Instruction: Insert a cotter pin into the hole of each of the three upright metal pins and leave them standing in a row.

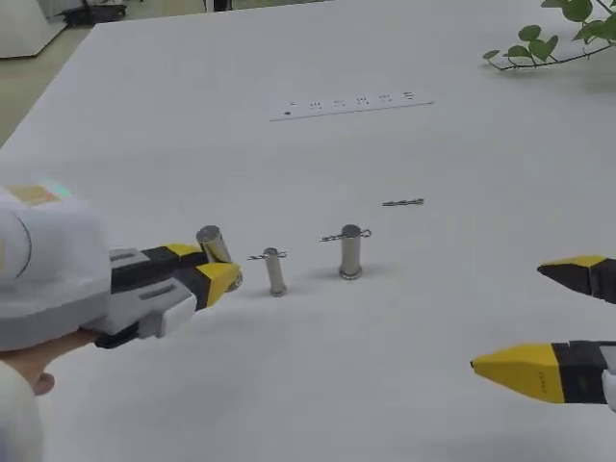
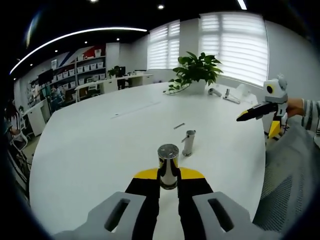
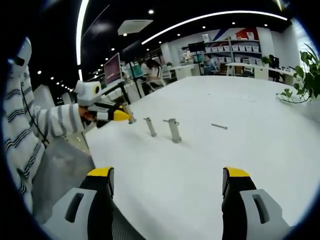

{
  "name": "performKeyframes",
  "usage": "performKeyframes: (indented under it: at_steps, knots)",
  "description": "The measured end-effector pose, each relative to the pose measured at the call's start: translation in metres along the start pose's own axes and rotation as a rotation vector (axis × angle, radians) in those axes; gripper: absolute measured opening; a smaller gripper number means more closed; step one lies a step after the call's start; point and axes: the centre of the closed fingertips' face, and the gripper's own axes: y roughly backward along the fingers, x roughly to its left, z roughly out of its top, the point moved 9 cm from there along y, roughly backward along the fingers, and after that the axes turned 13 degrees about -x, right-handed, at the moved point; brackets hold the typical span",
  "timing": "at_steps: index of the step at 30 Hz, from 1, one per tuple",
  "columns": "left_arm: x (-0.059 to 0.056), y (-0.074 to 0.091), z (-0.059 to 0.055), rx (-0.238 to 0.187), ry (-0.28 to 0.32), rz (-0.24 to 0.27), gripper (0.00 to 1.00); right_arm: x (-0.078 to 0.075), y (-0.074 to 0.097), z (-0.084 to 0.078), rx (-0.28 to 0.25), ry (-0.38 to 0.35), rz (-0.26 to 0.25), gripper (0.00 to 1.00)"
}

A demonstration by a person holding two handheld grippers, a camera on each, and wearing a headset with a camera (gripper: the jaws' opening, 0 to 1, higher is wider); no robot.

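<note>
My left gripper (image 1: 214, 262) is shut on a steel pin (image 1: 212, 245) at the left end of the row, and the pin leans a little. In the left gripper view that pin (image 2: 168, 165) stands between the yellow tips (image 2: 169, 176). The middle pin (image 1: 275, 272) and the right pin (image 1: 350, 252) stand upright on the white table, each with a cotter pin through its head. A loose cotter pin (image 1: 402, 202) lies beyond them. My right gripper (image 1: 505, 318) hovers open to the right, holding nothing. The right gripper view shows both standing pins (image 3: 150, 126) (image 3: 174, 130) and the loose cotter pin (image 3: 219, 126).
A white power strip (image 1: 351, 104) lies at the back of the table. A potted plant (image 1: 549, 38) reaches in at the far right corner. The table's near edge runs just behind my right gripper (image 3: 167, 180), with chairs and desks beyond the far side.
</note>
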Motion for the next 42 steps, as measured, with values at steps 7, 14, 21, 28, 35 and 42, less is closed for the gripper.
performKeyframes:
  at_steps: [7,14,21,28,35,42]
  knots:
    - [-0.028,-0.014,-0.010,0.006,0.025,-0.082,0.10,-0.001,0.004,-0.005,0.005,-0.012,-0.008,0.91]
    - [-0.045,-0.027,-0.024,0.065,-0.011,-0.098,0.10,0.001,0.006,-0.006,-0.009,-0.024,-0.011,0.92]
    - [-0.055,-0.035,-0.039,0.100,0.009,-0.086,0.10,0.001,0.008,-0.012,-0.001,-0.039,-0.007,0.92]
    - [-0.064,-0.041,-0.043,0.113,-0.001,-0.100,0.10,0.002,0.007,-0.012,-0.005,-0.039,0.000,0.92]
    - [-0.068,-0.043,-0.044,0.103,0.028,-0.085,0.10,0.003,0.009,-0.012,-0.008,-0.039,-0.001,0.92]
    - [-0.069,-0.044,-0.050,0.108,0.017,-0.075,0.10,0.003,0.012,-0.014,-0.011,-0.044,-0.008,0.92]
